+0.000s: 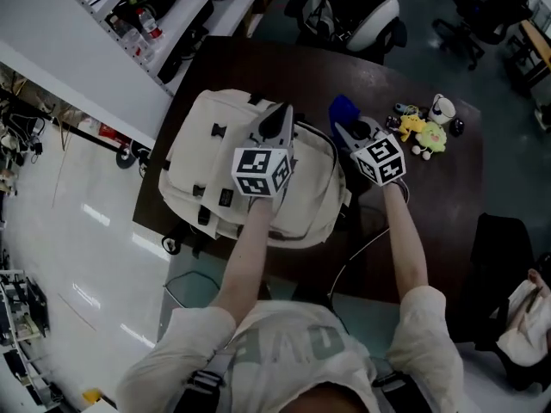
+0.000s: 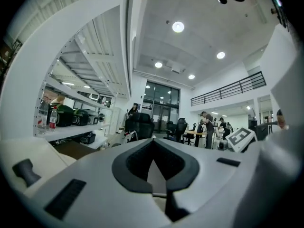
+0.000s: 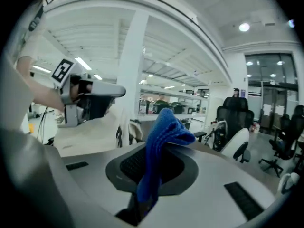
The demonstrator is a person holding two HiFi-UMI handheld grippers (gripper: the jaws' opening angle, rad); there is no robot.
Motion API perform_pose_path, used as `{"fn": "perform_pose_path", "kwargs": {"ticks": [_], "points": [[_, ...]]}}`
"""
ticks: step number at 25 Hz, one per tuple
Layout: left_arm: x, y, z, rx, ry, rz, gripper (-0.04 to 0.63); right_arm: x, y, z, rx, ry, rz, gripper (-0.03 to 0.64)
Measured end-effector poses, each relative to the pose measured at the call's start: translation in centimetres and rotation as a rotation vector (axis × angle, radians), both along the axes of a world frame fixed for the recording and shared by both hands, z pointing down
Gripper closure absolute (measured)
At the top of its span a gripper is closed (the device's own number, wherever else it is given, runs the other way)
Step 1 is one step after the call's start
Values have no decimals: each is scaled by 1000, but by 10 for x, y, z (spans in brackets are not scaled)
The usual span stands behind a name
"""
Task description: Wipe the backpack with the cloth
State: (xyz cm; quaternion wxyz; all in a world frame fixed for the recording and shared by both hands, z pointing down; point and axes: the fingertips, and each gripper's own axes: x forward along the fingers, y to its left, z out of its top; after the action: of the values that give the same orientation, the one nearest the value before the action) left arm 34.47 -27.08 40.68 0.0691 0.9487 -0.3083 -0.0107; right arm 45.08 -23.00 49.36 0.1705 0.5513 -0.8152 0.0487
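Right gripper [image 1: 355, 132] is clenched on the blue cloth [image 1: 343, 108]. In the right gripper view the cloth [image 3: 164, 132] stands up between the jaws, with its top folded over towards the right. This gripper sits just off the backpack's right edge, over the dark tabletop [image 1: 430, 222], cloth end pointing away from the person.

Left gripper [image 1: 277, 120] has its jaws closed. The left gripper view shows the tips [image 2: 152, 144] meeting with nothing between them. It's above the upper middle of the backpack [image 1: 207, 157]. Can't tell if it touches the fabric.

The backpack is cream with dark buckles and straps. It lies flat on the left half of the tabletop, near the person's edge. The cloth is beside it, and no contact is visible.

The right gripper view also catches the left gripper [image 3: 90, 96] with its marker cube, and the backpack [image 3: 85, 137] below it.

A yellow toy [image 1: 428, 134] and a few small items sit at the far right of the tabletop, well apart from the backpack. There's a white shelf [image 1: 95, 50] with bottles to the left, and office chairs [image 1: 379, 20] beyond the tabletop.
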Motion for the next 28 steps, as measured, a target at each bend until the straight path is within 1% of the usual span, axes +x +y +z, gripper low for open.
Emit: {"fn": "perform_pose_path", "kwargs": {"ticks": [2, 4, 6, 8, 10, 12, 15, 18, 21, 23, 28], "points": [[-4, 12, -20, 24, 35, 29, 592, -5, 4, -27, 45, -53, 99, 575], [-14, 19, -42, 55, 71, 61, 592, -16, 8, -55, 94, -90, 175, 575], [-28, 27, -64, 88, 110, 93, 592, -33, 15, -83, 147, -98, 242, 575], [-49, 42, -77, 106, 135, 128, 592, -55, 31, -103, 180, -87, 306, 575], [-73, 59, -83, 122, 141, 165, 592, -81, 48, -119, 217, -69, 361, 575], [-98, 76, -82, 131, 132, 199, 592, -108, 68, -131, 256, -63, 408, 575], [-135, 102, -70, 126, 110, 230, 592, -146, 100, -135, 300, -115, 469, 575], [-166, 119, -57, 108, 97, 242, 592, -177, 123, -127, 308, -151, 509, 575], [-195, 130, -51, 102, 80, 230, 592, -208, 135, -113, 277, -151, 506, 575], [-212, 137, -50, 99, 72, 220, 592, -226, 145, -107, 263, -178, 503, 575], [-245, 150, -61, 91, 91, 208, 592, -259, 163, -116, 270, -230, 502, 575]]}}
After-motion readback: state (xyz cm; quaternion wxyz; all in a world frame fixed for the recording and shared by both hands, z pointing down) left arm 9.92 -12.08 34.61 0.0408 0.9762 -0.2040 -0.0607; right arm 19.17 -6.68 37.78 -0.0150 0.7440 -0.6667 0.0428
